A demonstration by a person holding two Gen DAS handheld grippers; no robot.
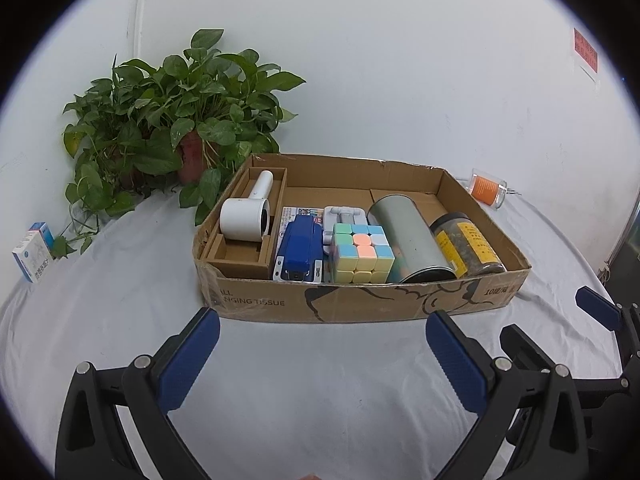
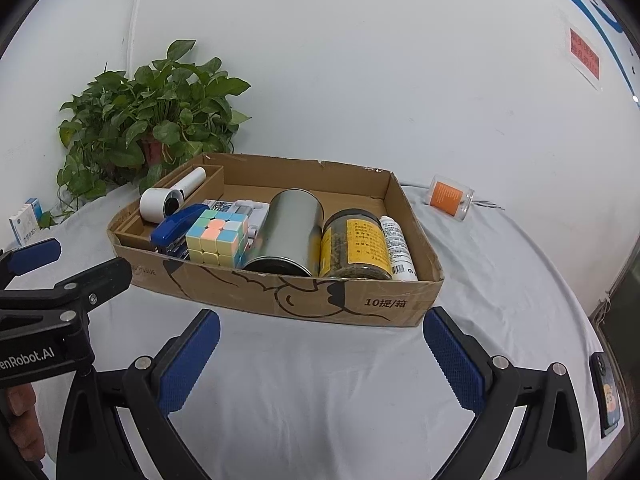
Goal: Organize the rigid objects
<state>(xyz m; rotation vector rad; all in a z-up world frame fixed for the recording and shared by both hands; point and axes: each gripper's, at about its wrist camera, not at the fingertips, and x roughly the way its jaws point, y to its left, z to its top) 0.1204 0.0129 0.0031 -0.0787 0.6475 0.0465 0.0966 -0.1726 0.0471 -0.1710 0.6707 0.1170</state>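
Observation:
A shallow cardboard box (image 1: 360,300) (image 2: 280,292) stands on the white cloth. In it lie a white handheld device (image 1: 246,220) (image 2: 160,202), a blue stapler (image 1: 300,250) (image 2: 172,228), a pastel cube (image 1: 362,254) (image 2: 216,240), a silver tin (image 1: 408,236) (image 2: 290,232), a yellow-labelled jar (image 1: 468,246) (image 2: 356,246) and a white tube (image 2: 396,248). My left gripper (image 1: 322,356) is open and empty, in front of the box. My right gripper (image 2: 320,354) is open and empty too, beside it.
A potted plant (image 1: 172,128) (image 2: 148,128) stands behind the box at the left. A clear jar with an orange label (image 1: 486,190) (image 2: 450,198) lies at the back right. A small blue-white carton (image 1: 34,252) (image 2: 24,220) stands far left. A phone (image 2: 606,392) lies at the right edge.

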